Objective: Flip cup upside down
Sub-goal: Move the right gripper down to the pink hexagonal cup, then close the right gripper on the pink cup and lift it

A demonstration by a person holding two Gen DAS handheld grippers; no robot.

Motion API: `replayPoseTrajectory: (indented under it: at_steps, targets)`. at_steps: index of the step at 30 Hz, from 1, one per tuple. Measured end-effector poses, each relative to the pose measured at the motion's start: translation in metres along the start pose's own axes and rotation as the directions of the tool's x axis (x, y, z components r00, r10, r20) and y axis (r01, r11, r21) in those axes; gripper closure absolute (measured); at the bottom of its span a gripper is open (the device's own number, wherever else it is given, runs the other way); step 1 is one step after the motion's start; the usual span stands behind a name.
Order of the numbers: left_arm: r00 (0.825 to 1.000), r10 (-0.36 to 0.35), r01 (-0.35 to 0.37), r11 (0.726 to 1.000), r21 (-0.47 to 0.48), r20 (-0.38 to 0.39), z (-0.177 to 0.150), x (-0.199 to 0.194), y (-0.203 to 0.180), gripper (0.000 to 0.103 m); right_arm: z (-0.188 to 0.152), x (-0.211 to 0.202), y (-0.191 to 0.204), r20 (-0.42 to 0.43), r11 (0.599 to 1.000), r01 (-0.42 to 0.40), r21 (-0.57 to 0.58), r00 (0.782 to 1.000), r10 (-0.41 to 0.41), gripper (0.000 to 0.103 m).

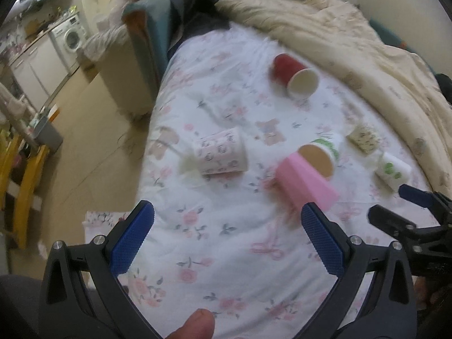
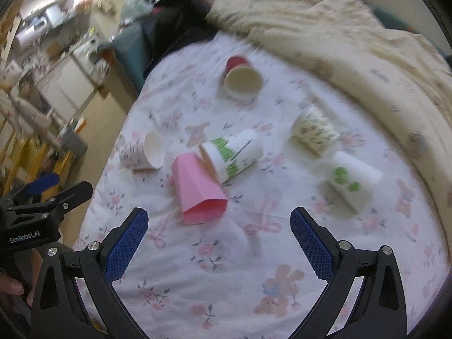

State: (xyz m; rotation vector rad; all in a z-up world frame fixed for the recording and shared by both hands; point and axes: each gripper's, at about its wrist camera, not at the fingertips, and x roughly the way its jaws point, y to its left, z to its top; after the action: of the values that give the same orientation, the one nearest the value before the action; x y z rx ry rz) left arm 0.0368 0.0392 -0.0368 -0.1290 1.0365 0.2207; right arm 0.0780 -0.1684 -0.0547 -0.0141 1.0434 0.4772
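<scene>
Several paper cups lie on their sides on a floral bedsheet. A pink cup lies nearest, mouth toward me, touching a white cup with green print. The pink cup also shows in the left wrist view beside the green-print cup. A patterned white cup lies left; it shows in the right wrist view. A red cup lies farther back. My left gripper is open and empty above the sheet. My right gripper is open and empty, just short of the pink cup.
A white cup with green dots and a floral cup lie at right. A cream blanket bunches along the back right. The bed's left edge drops to the floor, with cabinets and a washing machine beyond.
</scene>
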Motion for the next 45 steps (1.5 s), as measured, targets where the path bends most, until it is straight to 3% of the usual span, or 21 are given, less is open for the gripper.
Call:
replayPoseTrajectory:
  at_steps: [10, 14, 17, 19, 27, 32, 39, 45]
  targets:
    - [0.992, -0.022, 0.014, 0.998, -0.064, -0.126, 0.005, 0.03, 0.015, 0.0, 0.025, 0.091, 0.018, -0.196, 0.997, -0.044, -0.058, 0.98, 0.031, 0.01]
    - [0.989, -0.034, 0.023, 0.997, -0.079, -0.142, 0.007, 0.035, 0.017, 0.0, 0.025, 0.114, 0.019, -0.24, 0.998, -0.042, -0.055, 0.97, 0.028, 0.016]
    - [0.989, -0.036, 0.025, 0.997, -0.078, -0.145, 0.006, 0.036, 0.018, 0.0, 0.024, 0.126, 0.017, -0.256, 0.997, -0.066, -0.028, 0.965, 0.056, 0.03]
    - [0.989, -0.03, 0.019, 0.997, -0.075, -0.144, 0.006, 0.036, 0.018, 0.0, 0.023, 0.131, 0.016, -0.264, 0.997, -0.071, -0.016, 0.962, 0.064, 0.033]
    - [0.992, -0.057, 0.046, 0.994, -0.094, -0.116, 0.008, 0.027, 0.02, 0.0, 0.016, 0.109, 0.011, -0.257, 0.997, -0.069, 0.026, 0.964, 0.074, 0.037]
    - [0.992, -0.096, 0.087, 0.991, -0.104, -0.082, 0.009, 0.012, 0.019, 0.0, -0.022, 0.075, 0.003, -0.268, 0.987, -0.028, 0.16, 0.961, 0.07, 0.038]
    - [0.99, -0.127, 0.121, 0.987, -0.102, -0.06, 0.005, -0.003, 0.014, 0.0, -0.081, 0.043, -0.008, -0.262, 0.933, 0.013, 0.36, 0.961, 0.087, 0.038]
    - [0.99, -0.137, 0.132, 0.986, -0.101, -0.044, 0.0, -0.012, 0.018, 0.0, -0.105, 0.055, 0.005, -0.266, 0.885, 0.031, 0.465, 0.958, 0.106, 0.039]
